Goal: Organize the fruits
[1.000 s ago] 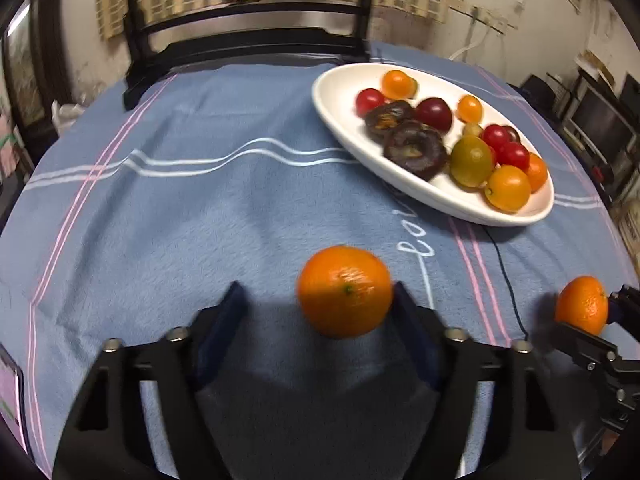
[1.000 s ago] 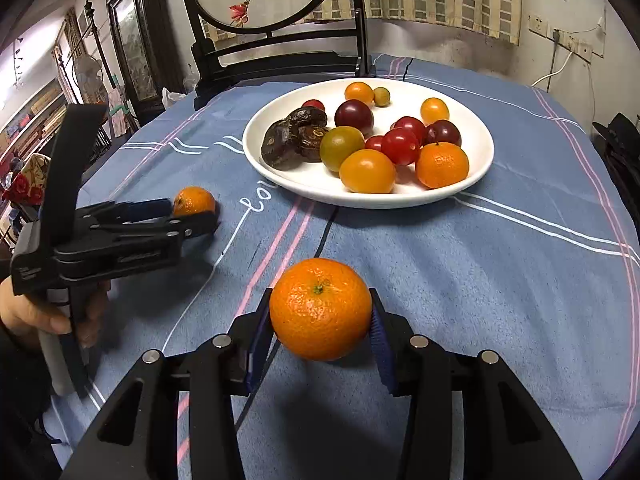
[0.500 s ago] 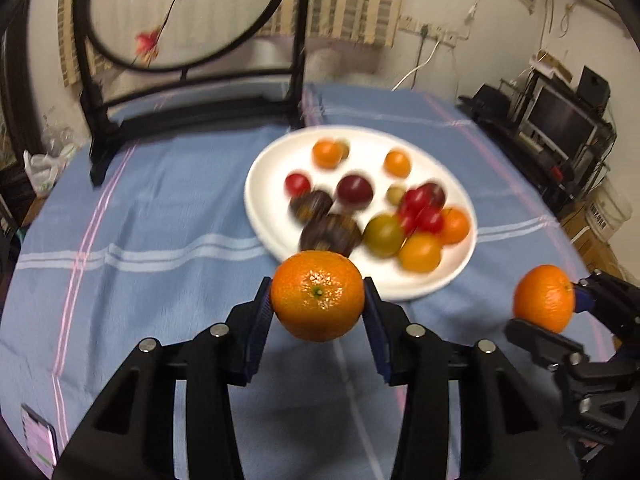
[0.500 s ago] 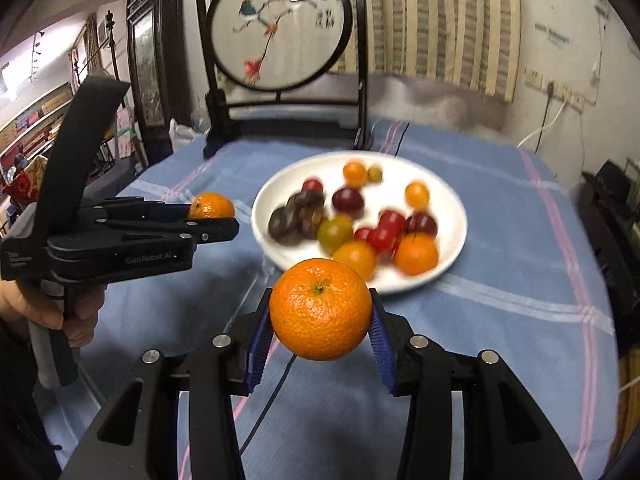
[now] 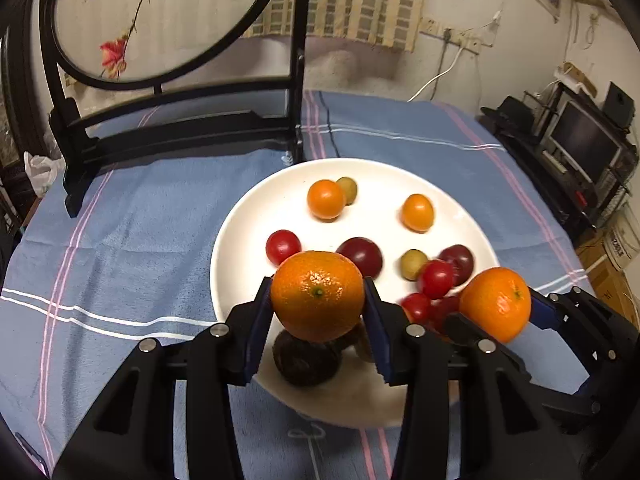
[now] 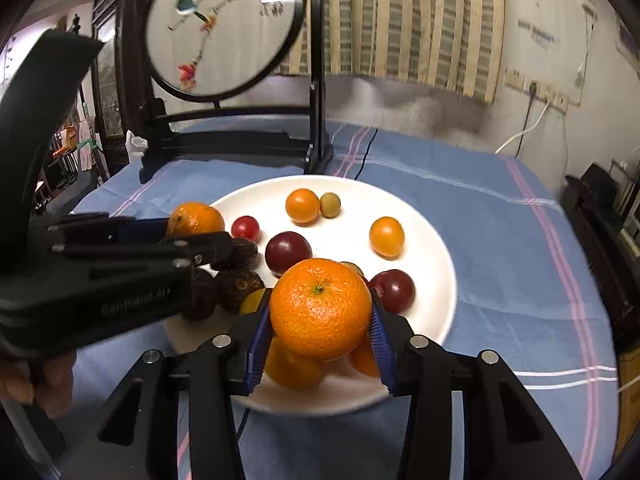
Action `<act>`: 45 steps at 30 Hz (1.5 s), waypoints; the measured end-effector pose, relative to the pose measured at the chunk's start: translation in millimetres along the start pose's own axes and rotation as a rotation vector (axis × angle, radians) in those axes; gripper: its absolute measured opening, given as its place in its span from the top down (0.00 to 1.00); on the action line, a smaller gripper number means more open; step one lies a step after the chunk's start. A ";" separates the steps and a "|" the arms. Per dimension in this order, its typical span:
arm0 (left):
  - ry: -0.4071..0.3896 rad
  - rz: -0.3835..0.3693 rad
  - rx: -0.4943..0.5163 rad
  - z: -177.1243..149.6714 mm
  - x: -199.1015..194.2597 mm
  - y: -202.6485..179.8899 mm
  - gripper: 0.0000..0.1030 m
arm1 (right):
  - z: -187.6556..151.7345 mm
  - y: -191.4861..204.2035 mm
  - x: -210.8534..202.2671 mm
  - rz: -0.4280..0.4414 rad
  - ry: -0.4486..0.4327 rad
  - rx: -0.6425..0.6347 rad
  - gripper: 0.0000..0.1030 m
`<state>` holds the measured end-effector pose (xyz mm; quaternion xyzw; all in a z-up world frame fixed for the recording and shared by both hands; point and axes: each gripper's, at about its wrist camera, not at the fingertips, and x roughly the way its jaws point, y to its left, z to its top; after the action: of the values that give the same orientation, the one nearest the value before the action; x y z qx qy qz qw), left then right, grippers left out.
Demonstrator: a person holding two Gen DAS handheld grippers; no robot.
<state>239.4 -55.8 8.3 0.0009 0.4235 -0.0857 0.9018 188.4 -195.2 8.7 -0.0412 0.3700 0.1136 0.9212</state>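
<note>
Left hand-held gripper (image 5: pixel 318 312): closed on an orange; blue pads press its two sides; held level over the near left part of the plate, fingers pointing toward the far wall.
Left orange (image 5: pixel 318 295): clamped between the left pads, stem dimple facing the camera, lifted clear of the fruit under it; in the right wrist view it shows at the tip of the black tool on the left (image 6: pixel 195 219).
Right hand-held gripper (image 6: pixel 320 320): closed on a second orange; held over the near edge of the plate, just beside the left one; in the left wrist view it enters from the right.
Right orange (image 6: pixel 321 309): gripped at both sides, stem dimple up and forward, above the fruit on the plate.
Plate (image 5: pixel 244 224): white, round, on the bench; holds small orange, red, dark red and greenish round fruits and dark wrinkled ones near its front left.
Bench (image 5: pixel 140 216): covered with a blue cloth with white and pink stripes.
Person's hand (image 6: pixel 40 380): lower left of the right wrist view, wrapped round the left tool's handle.
Round painted screen (image 6: pixel 224 28): upright in a black stand at the far side of the bench, behind the plate.
</note>
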 end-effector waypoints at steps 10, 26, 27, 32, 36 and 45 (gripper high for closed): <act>-0.059 0.101 -0.021 -4.1 -5.8 2.2 0.21 | -2.1 6.4 2.1 0.007 -0.014 0.001 0.40; -0.125 0.085 0.025 -82.2 -89.9 -9.4 0.08 | -57.5 16.0 -75.1 0.015 0.002 0.015 0.19; -0.126 0.083 0.029 -86.7 -93.2 -9.9 0.08 | -62.9 18.3 -79.0 0.014 0.009 0.016 0.19; -0.148 0.091 0.029 -112.4 -114.6 -7.5 0.07 | -81.5 21.6 -89.7 0.011 0.032 0.040 0.18; -0.147 0.101 0.036 -130.0 -122.9 -5.0 0.05 | -96.0 23.2 -92.6 0.005 0.057 0.063 0.18; -0.110 0.144 0.030 -146.7 -116.5 2.0 0.05 | -113.0 30.6 -90.0 0.005 0.076 0.066 0.18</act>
<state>54.7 -25.1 3.1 0.0402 0.3710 -0.0267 0.9274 42.0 -199.6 -10.5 -0.0144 0.4085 0.1019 0.9069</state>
